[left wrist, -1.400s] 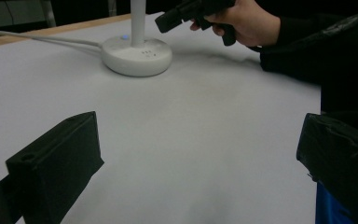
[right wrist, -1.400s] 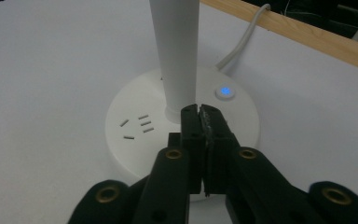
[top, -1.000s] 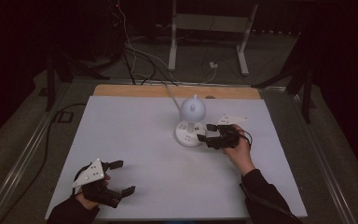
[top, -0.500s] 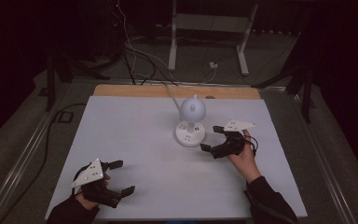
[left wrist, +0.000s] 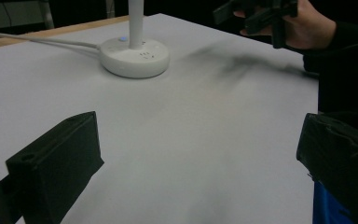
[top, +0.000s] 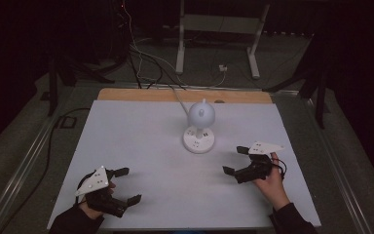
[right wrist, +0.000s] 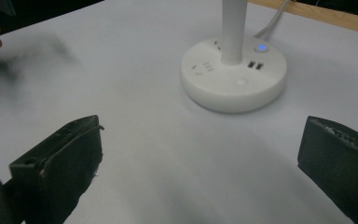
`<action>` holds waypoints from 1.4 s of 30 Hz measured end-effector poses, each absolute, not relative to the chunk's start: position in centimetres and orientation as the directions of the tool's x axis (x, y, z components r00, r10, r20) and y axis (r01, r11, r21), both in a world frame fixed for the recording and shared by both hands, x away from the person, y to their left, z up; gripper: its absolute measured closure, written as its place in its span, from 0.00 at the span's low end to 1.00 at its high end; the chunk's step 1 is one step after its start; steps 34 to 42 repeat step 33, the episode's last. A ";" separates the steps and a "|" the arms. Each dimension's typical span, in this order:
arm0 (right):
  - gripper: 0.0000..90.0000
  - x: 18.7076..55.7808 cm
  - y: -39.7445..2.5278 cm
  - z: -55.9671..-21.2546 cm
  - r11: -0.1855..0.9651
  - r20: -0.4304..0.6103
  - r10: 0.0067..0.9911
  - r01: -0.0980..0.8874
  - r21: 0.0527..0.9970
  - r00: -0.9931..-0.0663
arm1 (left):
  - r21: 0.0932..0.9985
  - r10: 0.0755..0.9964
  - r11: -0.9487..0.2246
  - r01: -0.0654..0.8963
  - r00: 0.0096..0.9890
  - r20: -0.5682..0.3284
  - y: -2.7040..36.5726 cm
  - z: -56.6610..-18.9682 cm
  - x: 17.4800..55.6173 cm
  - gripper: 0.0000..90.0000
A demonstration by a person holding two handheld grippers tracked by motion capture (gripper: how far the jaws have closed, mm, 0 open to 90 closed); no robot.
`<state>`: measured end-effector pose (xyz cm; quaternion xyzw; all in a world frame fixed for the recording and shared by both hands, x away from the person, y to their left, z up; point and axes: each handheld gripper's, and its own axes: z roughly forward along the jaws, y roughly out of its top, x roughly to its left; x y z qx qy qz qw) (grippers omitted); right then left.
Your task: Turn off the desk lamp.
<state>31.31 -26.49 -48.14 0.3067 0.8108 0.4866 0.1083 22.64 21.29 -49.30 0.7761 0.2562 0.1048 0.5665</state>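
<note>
While both hands sit low on the table, we sweep across from the left.

Left gripper: the black two-jaw left gripper (top: 130, 185) with its grey three-cornered plate sits at the near left corner of the table, jaws spread wide with nothing between them; the left gripper view has bare surface between the two black jaws.

Table: the pale grey-white rectangular table top (top: 141, 141) has a light wooden strip (top: 146, 95) along its far edge.

Lamp: the white desk lamp with a round puck base and globe head (top: 199, 128) stands upright at centre, toward the far side, well apart from both grippers; a small blue light (right wrist: 261, 47) glows on the base, and socket slots show beside the stem.

Cable: a white cord (right wrist: 276, 18) runs off the back of the base toward the wooden edge.

Right gripper: the black right gripper (top: 235, 160), held in the right hand (top: 272, 181), hovers near right of the lamp base, jaws parted wide and gripping nothing.
</note>
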 end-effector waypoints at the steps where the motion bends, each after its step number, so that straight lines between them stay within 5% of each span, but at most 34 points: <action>1: 0.00 31.0 -26.7 -48.2 0.340 0.129 0.602 0.398 0.852 -0.788 | 0.932 0.517 -0.230 0.280 0.847 -0.127 21.3 -49.3 22.7 0.00; 18: 0.00 26.4 -29.8 -50.3 0.363 0.175 0.613 0.471 0.804 -0.771 | 0.931 0.517 -0.235 0.278 0.847 -0.123 21.2 -49.4 22.6 0.00; 42: 0.00 26.6 -30.5 -51.4 0.395 0.153 0.655 0.508 0.765 -0.740 | 0.931 0.514 -0.237 0.276 0.849 -0.121 21.2 -49.3 22.7 0.00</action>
